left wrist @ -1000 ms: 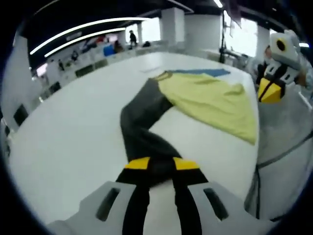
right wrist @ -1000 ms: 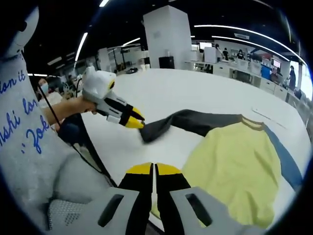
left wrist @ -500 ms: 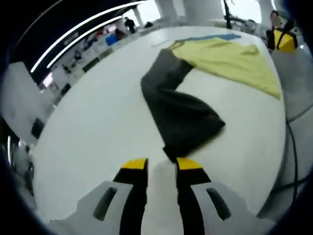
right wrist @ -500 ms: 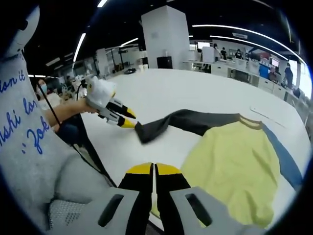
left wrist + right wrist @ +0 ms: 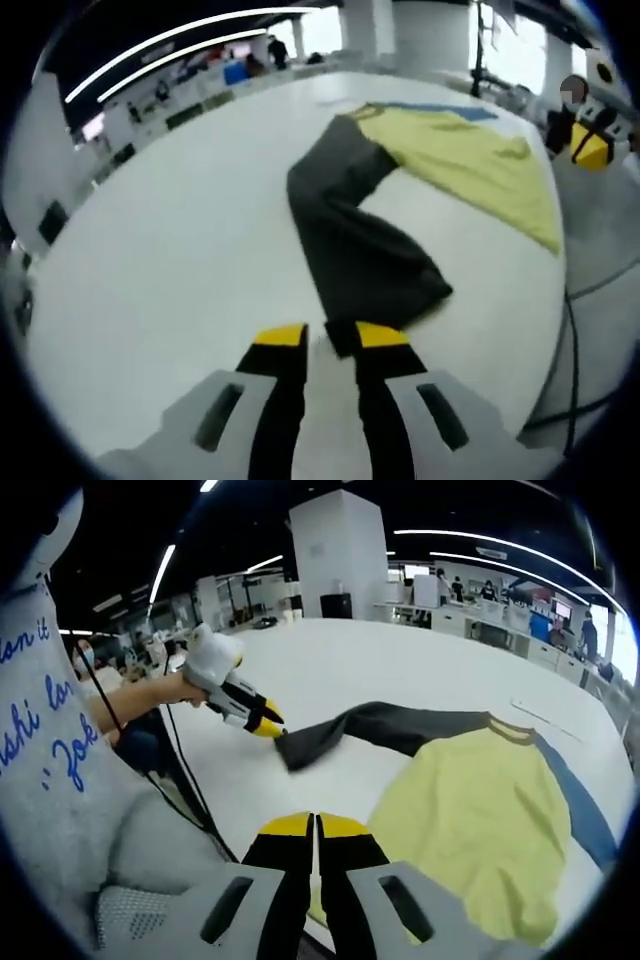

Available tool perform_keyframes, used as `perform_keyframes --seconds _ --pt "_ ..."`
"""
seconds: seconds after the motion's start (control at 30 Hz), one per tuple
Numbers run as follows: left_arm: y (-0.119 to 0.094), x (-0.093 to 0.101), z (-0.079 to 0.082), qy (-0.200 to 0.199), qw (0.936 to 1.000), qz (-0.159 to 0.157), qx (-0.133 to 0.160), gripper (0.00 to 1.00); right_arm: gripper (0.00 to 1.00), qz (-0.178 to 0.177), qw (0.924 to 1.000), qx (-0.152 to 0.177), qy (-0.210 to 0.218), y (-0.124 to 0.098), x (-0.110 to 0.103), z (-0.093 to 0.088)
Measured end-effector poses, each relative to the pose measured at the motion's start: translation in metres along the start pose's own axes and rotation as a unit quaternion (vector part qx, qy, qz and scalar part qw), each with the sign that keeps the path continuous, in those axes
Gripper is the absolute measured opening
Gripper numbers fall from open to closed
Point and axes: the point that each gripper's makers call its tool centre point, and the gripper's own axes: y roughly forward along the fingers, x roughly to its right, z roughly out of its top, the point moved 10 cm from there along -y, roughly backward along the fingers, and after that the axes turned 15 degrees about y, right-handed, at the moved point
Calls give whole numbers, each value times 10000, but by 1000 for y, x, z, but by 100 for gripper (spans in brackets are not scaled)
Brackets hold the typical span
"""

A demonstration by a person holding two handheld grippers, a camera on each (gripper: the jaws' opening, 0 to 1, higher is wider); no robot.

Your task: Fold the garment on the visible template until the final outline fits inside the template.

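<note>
A yellow garment (image 5: 480,820) with a dark grey sleeve (image 5: 400,730) lies flat on the white table, over a blue template (image 5: 592,825) that peeks out along its far side. In the left gripper view the sleeve (image 5: 350,240) runs from the yellow body (image 5: 470,165) towards my left gripper (image 5: 330,337). That gripper is open, its tips on either side of the cuff end, and its yellow tips (image 5: 268,725) sit beside the cuff. My right gripper (image 5: 316,827) is shut over the garment's near hem, with nothing visibly between its jaws. It hangs at the table's edge (image 5: 590,150).
The white table (image 5: 180,220) stretches wide to the left of the sleeve. A person's grey top with blue lettering (image 5: 50,740) and a black cable (image 5: 190,780) are at the near edge. A white pillar (image 5: 340,555) and desks stand far behind.
My left gripper opened and let go of the grey sleeve, which now lies flat on the table; the tips have drawn back to the cuff. The right gripper stayed put and shut.
</note>
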Motion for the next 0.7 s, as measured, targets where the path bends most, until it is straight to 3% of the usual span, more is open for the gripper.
perform_keyframes --seconds 0.13,0.27,0.7 --pt "3 4 -2 -274 9991 -297 110 13 2 -25 10000 -15 -5 1 1 0" --pt "3 2 -4 -396 9987 -267 151 11 1 -38 10000 -20 -8 1 2 0" --pt "-2 5 3 19 9998 -159 108 0 1 -54 10000 -28 6 2 2 -1"
